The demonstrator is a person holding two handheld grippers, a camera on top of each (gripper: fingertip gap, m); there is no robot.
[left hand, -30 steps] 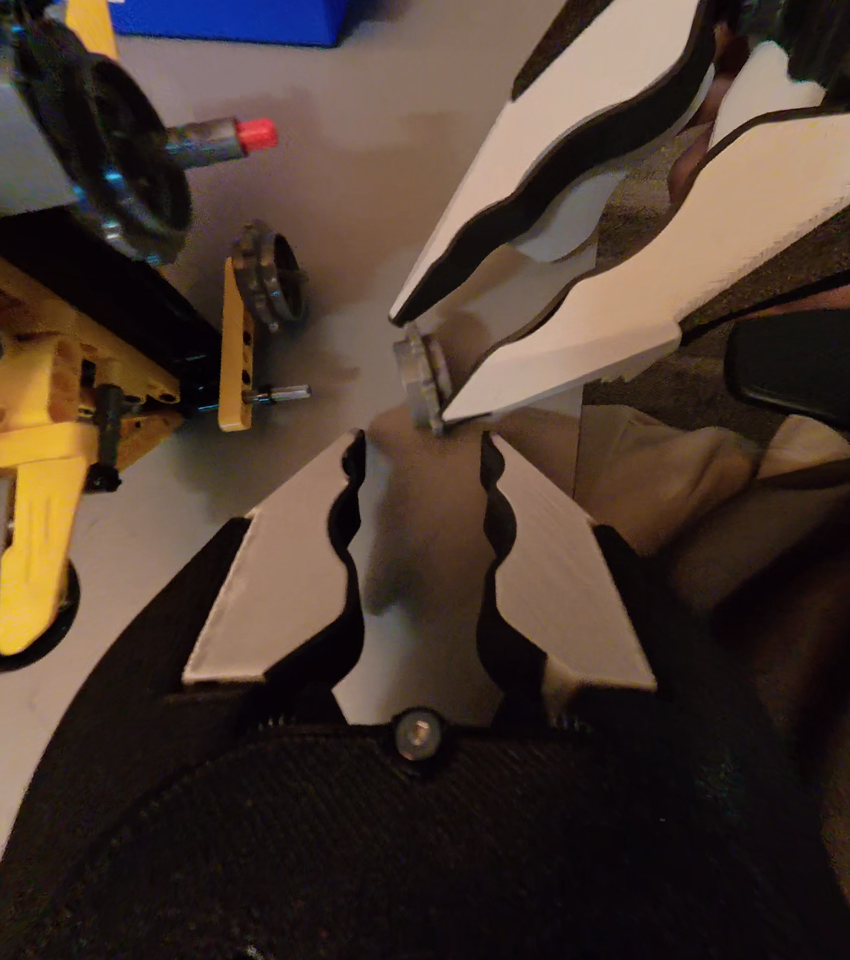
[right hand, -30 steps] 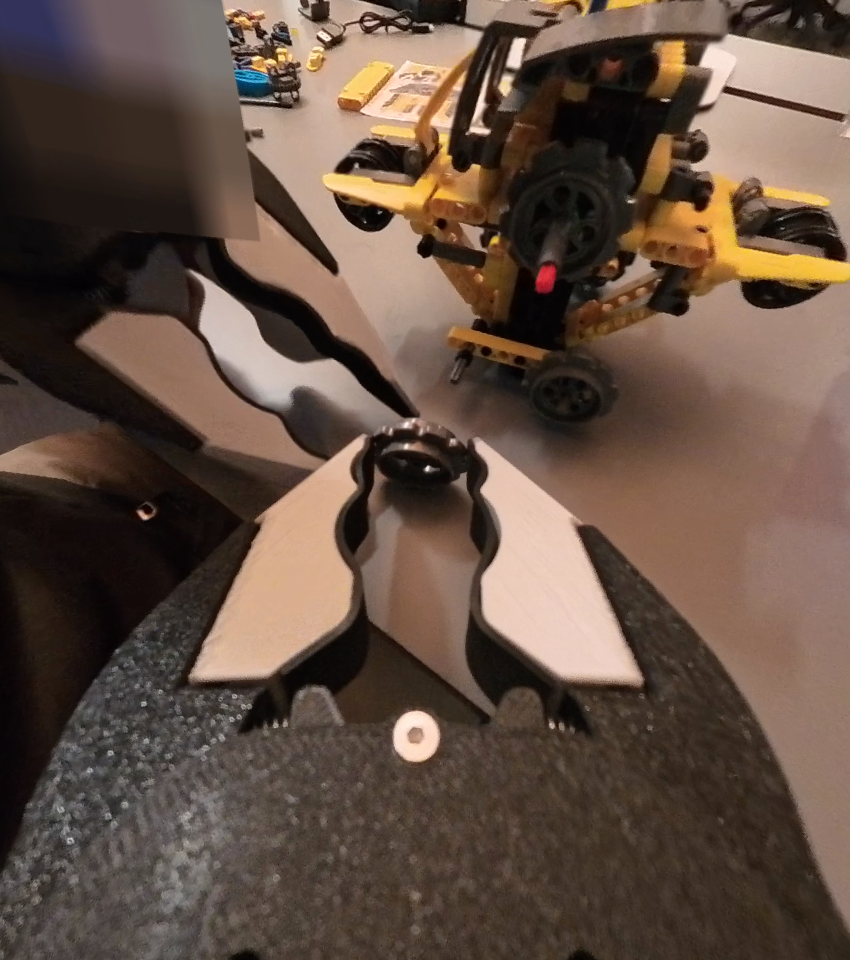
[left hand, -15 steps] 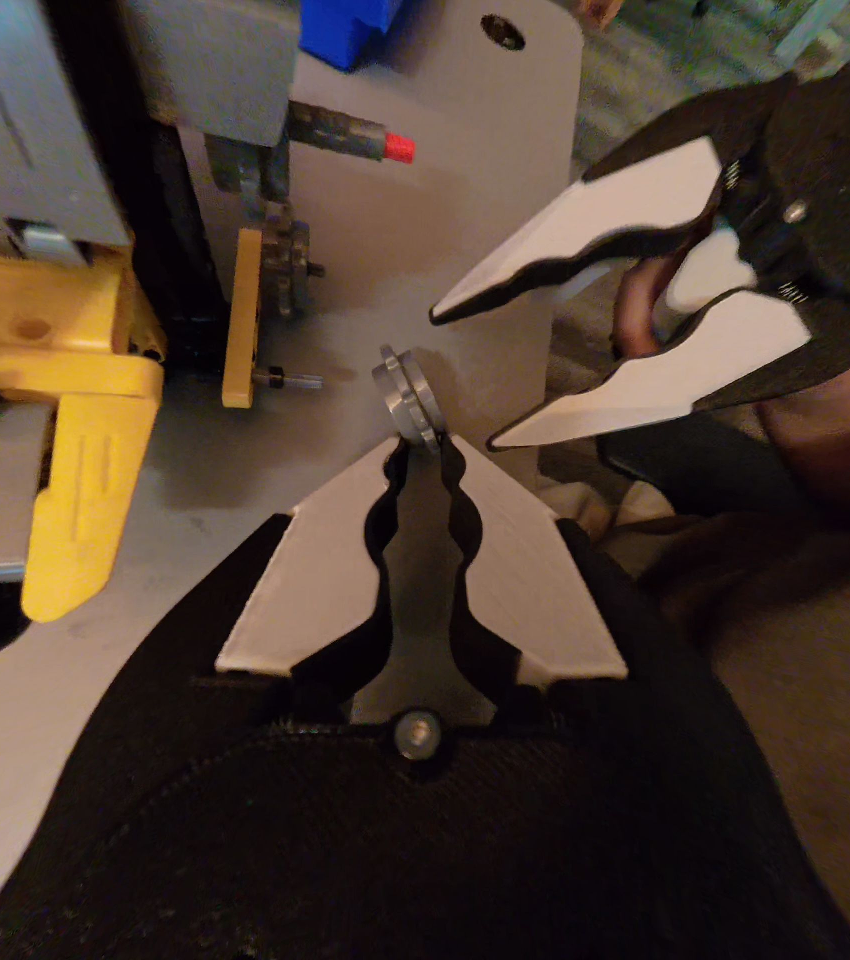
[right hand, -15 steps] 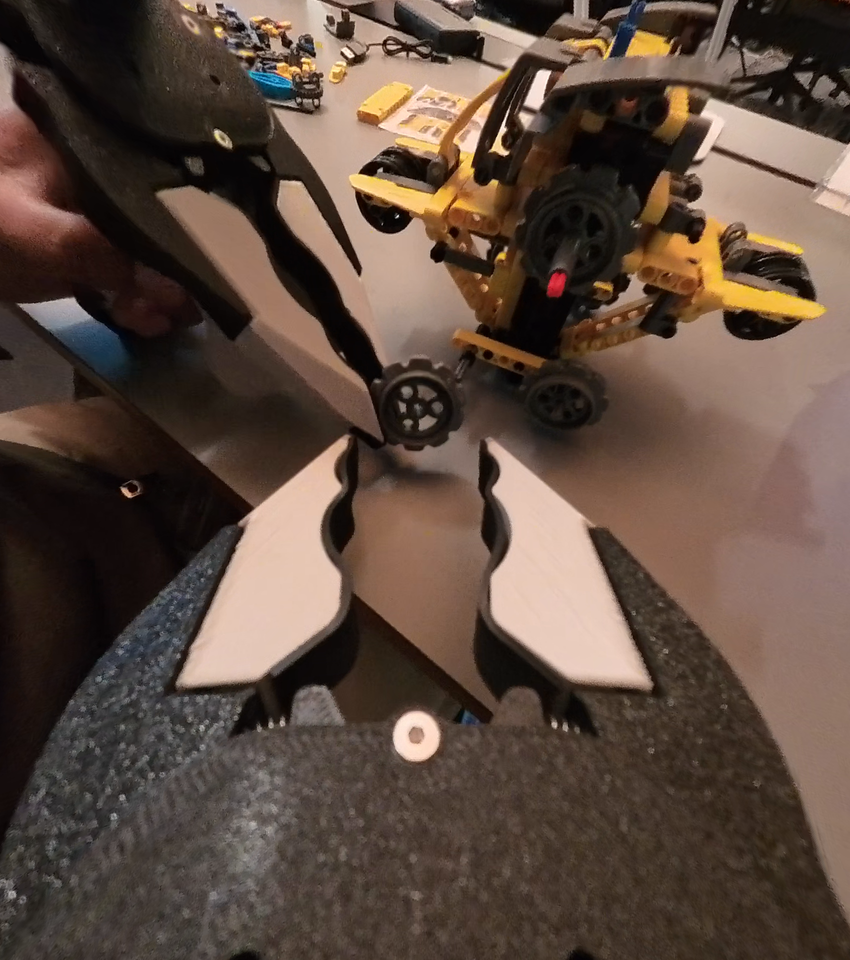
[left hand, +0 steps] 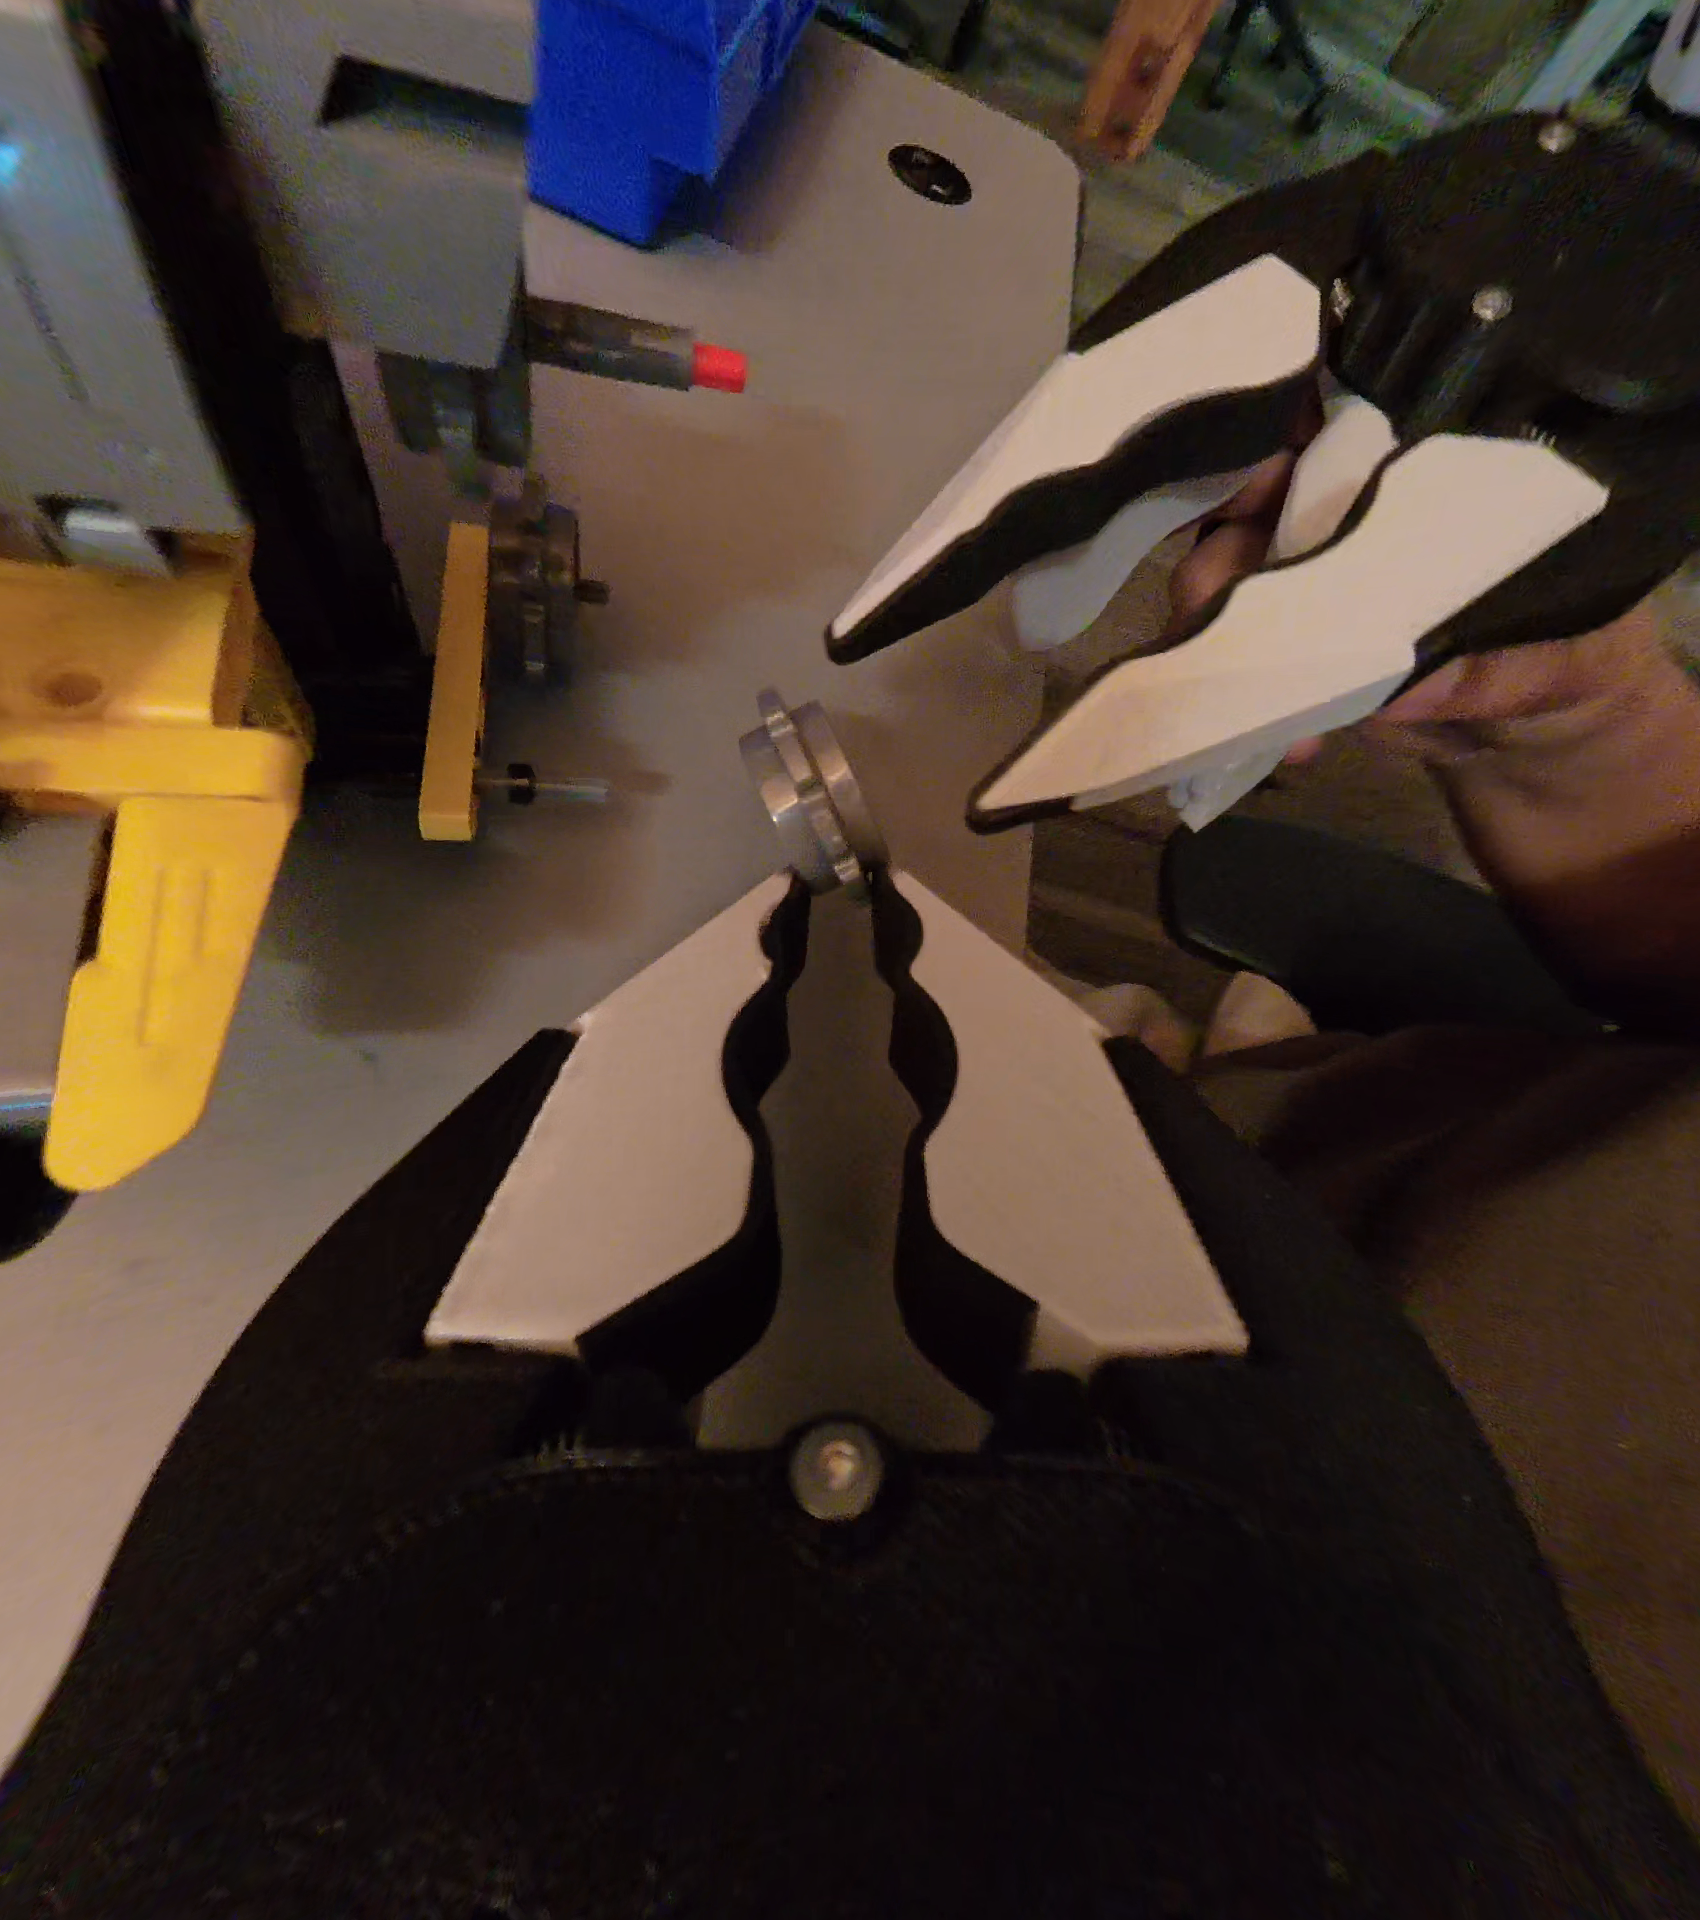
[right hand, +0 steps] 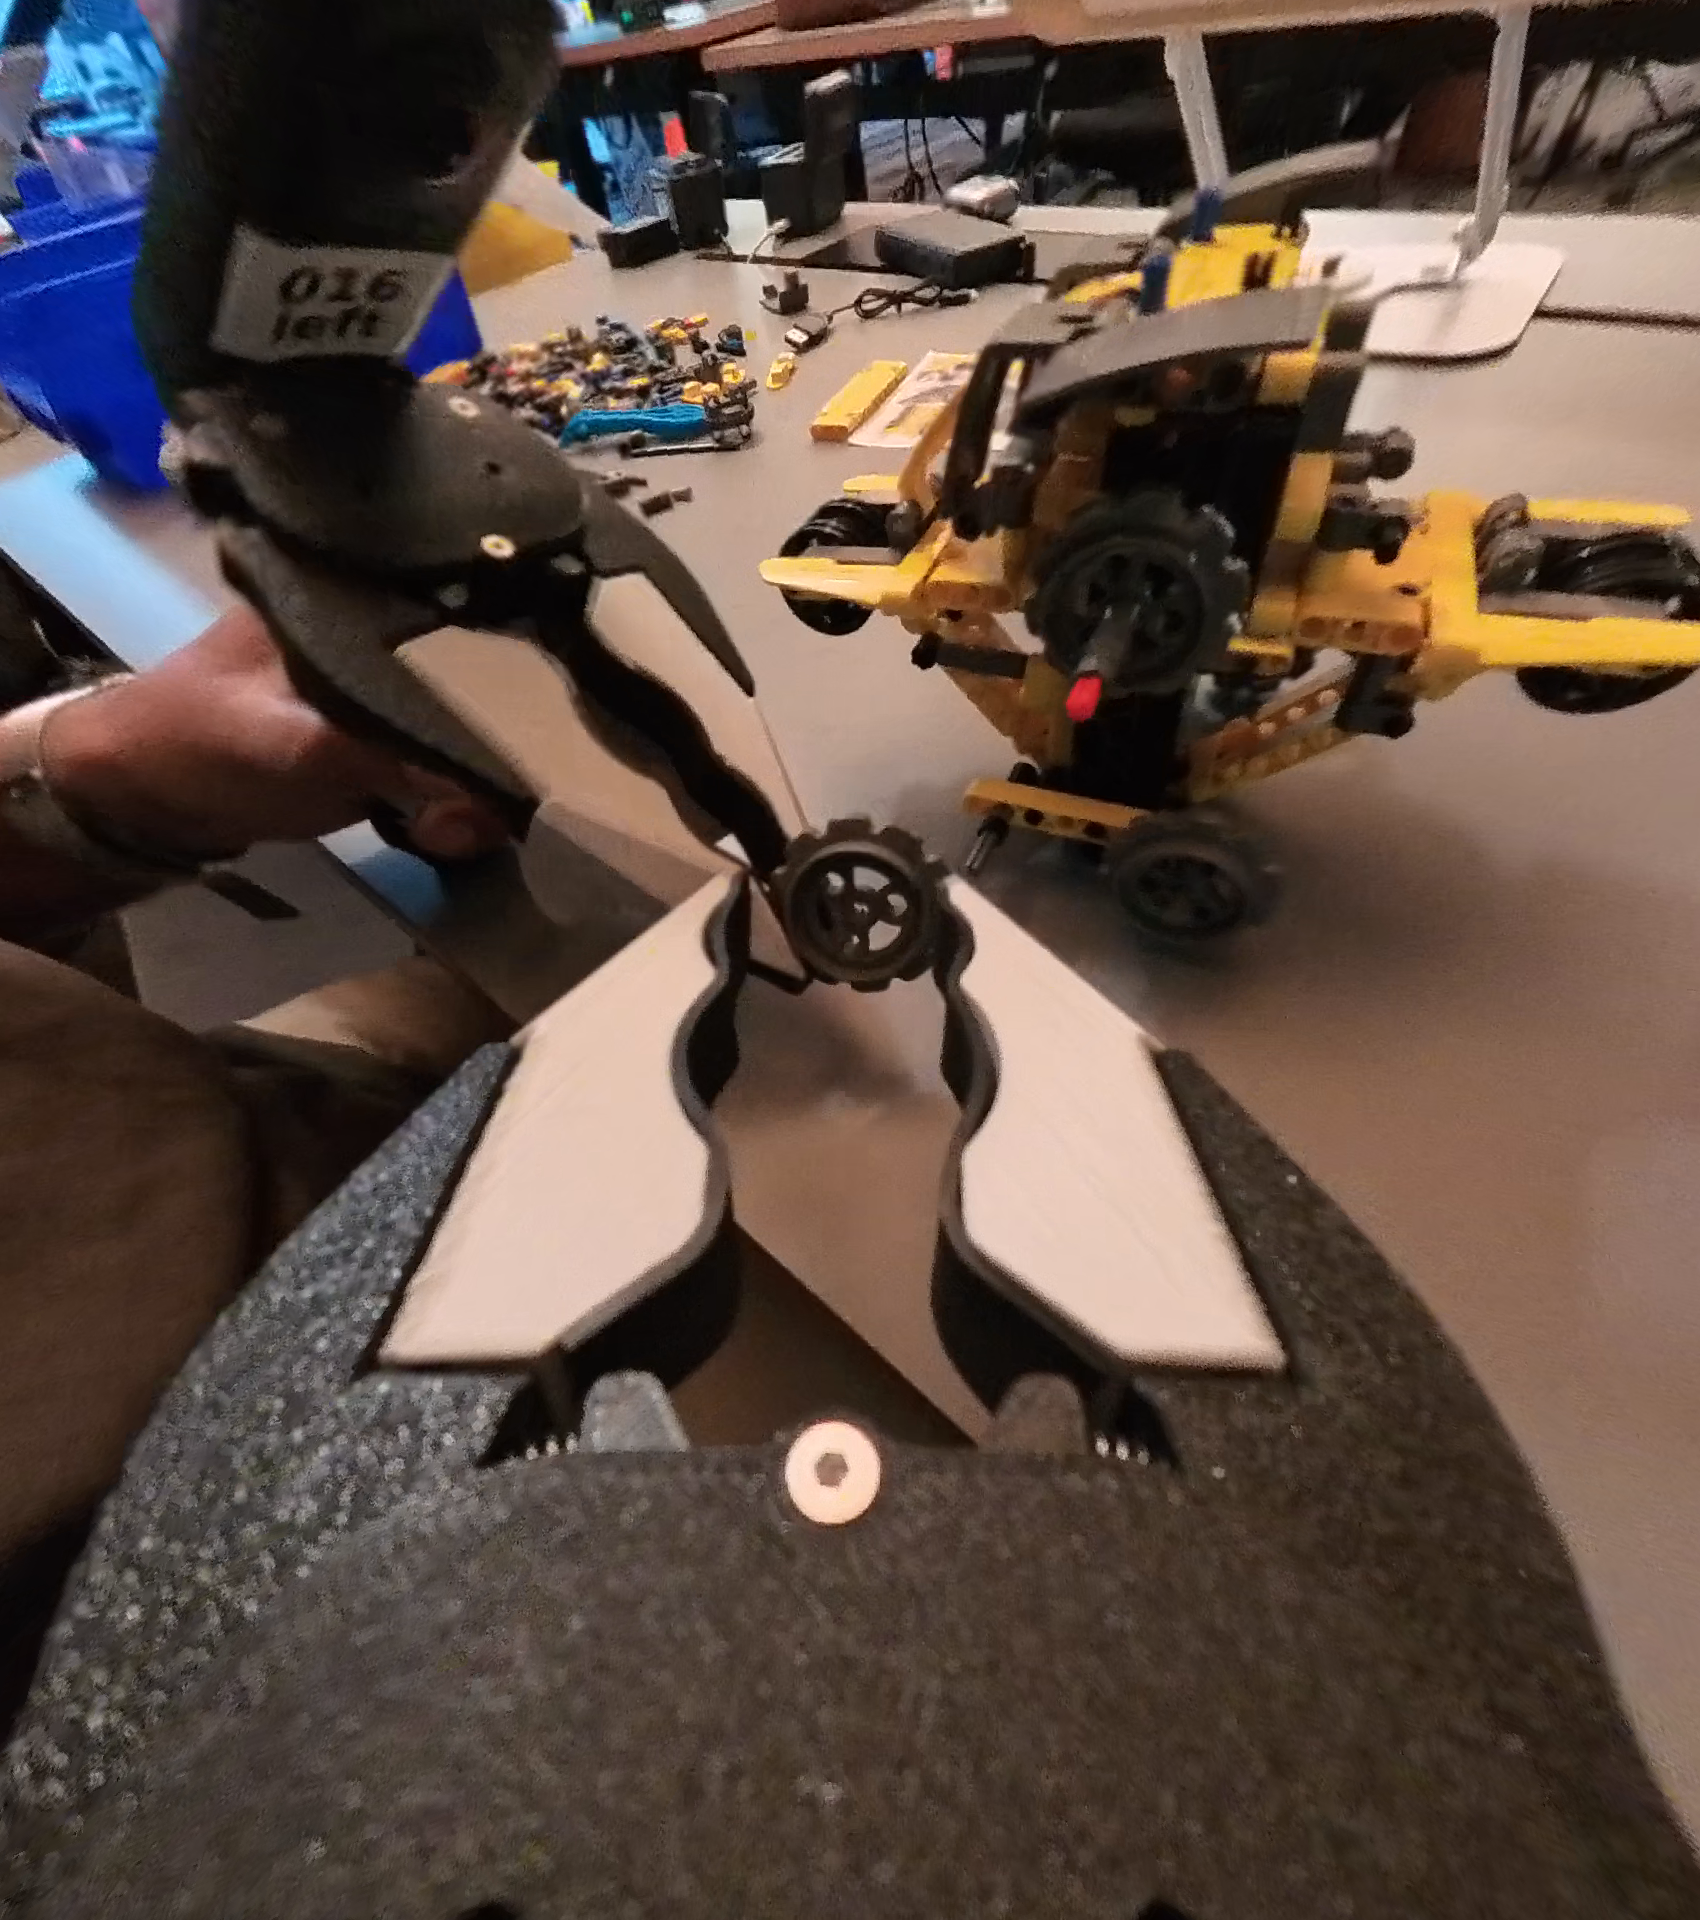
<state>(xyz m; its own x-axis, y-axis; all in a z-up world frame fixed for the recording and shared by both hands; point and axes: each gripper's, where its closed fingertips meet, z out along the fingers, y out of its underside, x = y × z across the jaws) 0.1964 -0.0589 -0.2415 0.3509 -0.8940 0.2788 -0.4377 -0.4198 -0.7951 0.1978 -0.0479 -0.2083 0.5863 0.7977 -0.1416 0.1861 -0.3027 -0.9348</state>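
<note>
Grey tabletop [right hand: 1448,1091] carries everything, with cluttered desks behind it. Just above its near edge a small black toothed wheel [right hand: 861,909] hangs in the air, pinched by its flat faces at the very tips of the left gripper [left hand: 830,883], whose jaws are nearly closed on it. In the left wrist view the same wheel [left hand: 810,800] shows edge-on. The right gripper [right hand: 851,894] has its jaws spread about as wide as the wheel; its tips sit at either side of the rim, and contact cannot be confirmed through the blur. A hand [right hand: 233,748] holds the left tool. Beyond stands a yellow and black brick-built vehicle [right hand: 1220,582], tipped up, with a red-tipped axle [right hand: 1085,691] through a larger wheel and a bare pin [left hand: 555,790] on a yellow beam [left hand: 451,681] low down. Farther left lie loose bricks [right hand: 617,379] and a blue bin [right hand: 46,332]. With so shallow a tip hold, steady, square alignment would matter.
</note>
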